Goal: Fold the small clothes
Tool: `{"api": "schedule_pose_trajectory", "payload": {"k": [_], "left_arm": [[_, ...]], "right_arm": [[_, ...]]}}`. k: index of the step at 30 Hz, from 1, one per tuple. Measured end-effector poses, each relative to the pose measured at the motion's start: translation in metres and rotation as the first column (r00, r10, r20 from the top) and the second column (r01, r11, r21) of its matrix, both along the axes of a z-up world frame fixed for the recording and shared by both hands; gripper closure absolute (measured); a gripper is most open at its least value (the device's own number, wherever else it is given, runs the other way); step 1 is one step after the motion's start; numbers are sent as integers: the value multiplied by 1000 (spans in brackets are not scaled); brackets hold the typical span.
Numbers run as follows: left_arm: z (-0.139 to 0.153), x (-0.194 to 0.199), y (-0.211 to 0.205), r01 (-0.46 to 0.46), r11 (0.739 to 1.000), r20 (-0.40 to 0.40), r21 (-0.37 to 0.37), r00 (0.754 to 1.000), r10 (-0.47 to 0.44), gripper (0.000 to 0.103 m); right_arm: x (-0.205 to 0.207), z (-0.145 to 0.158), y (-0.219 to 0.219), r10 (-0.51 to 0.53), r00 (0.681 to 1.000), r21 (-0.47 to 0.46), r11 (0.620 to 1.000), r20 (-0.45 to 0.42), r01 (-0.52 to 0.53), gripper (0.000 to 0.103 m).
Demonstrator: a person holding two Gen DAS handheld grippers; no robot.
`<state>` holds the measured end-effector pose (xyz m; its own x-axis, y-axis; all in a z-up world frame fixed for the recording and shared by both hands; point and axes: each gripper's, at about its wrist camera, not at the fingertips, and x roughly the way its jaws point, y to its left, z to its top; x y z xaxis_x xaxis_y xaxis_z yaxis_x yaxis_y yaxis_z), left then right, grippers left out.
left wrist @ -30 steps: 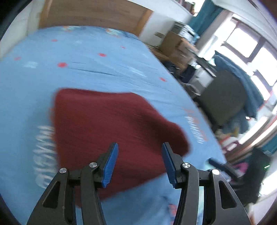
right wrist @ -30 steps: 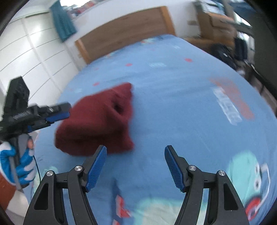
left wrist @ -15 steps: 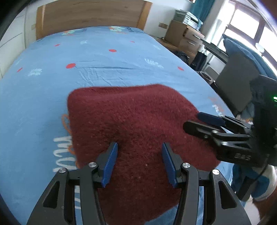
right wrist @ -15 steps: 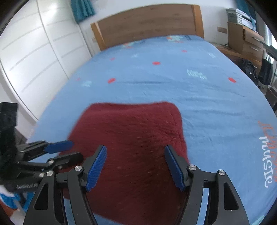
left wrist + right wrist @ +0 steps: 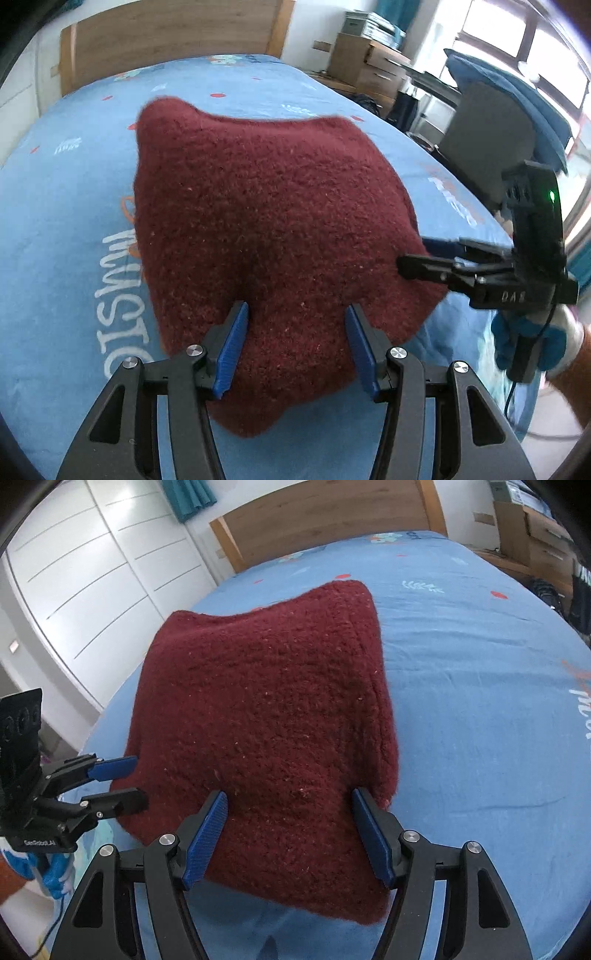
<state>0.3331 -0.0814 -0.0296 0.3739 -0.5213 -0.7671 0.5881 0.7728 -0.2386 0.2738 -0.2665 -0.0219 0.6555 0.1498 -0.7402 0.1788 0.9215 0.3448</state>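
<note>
On the blue bedsheet (image 5: 66, 221) lies one maroon garment (image 5: 273, 229) (fuzzy knit), left gripper (image 5: 295, 350) and right gripper (image 5: 291, 834) both spread.

Dark red knitted garment (image 5: 266, 240) lies on blue printed bed sheet (image 5: 55, 229). Left hand-held gripper (image 5: 295, 354) over garment's near edge, jaws apart, blue pads (image 5: 231, 354) either side of fabric. Right hand-held gripper (image 5: 421, 254) at garment's right edge, jaws slightly parted. Wooden headboard (image 5: 166, 33) behind.

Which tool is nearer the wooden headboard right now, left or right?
Cannot tell. Both the left tool and right tool hang open over the near edge of the maroon garment, the headboard far beyond.
</note>
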Motion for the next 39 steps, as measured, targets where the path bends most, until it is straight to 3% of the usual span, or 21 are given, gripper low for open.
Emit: {"api": "schedule_pose_trajectory", "payload": {"k": [8,14,17,23,27,28,29,33,36,39], "left_arm": [[2,-5,-2,-11,1000,-2,3,1000,11,54],[25,2,-1,-40,999,0,-22,999,40,47],[38,9,10,-80,995,8,-58,997,80,38],[34,45,42,-203,973,-62,-110,978,197,36],[9,65,43,-227,967,-176,-118,963,205,36],[5,68,43,-228,965,-194,-128,960,201,30],[0,70,44,-238,960,-215,-146,955,203,22],[-25,76,53,-261,932,-358,-250,920,162,12],[-39,82,53,-281,906,-439,-315,890,124,11],[-35,86,47,-263,904,-430,-337,897,101,19]], "right_arm": [[-12,-13,-1,-28,1000,20,999,9,28,32],[-10,9,-3,-54,998,-7,999,-28,54,32],[-10,26,-6,-68,998,-20,997,-4,68,31],[4,32,-23,-127,992,-23,992,-12,127,24],[18,5,-43,-139,987,98,984,-79,147,22],[18,-3,-47,-131,987,149,978,-91,144,21],[18,-12,-52,-124,987,214,966,-102,143,19],[11,-42,-68,-110,987,433,889,-119,151,18],[6,-49,-71,-93,991,479,869,-92,126,18],[6,-53,-71,-45,996,507,858,-80,80,21]]}}
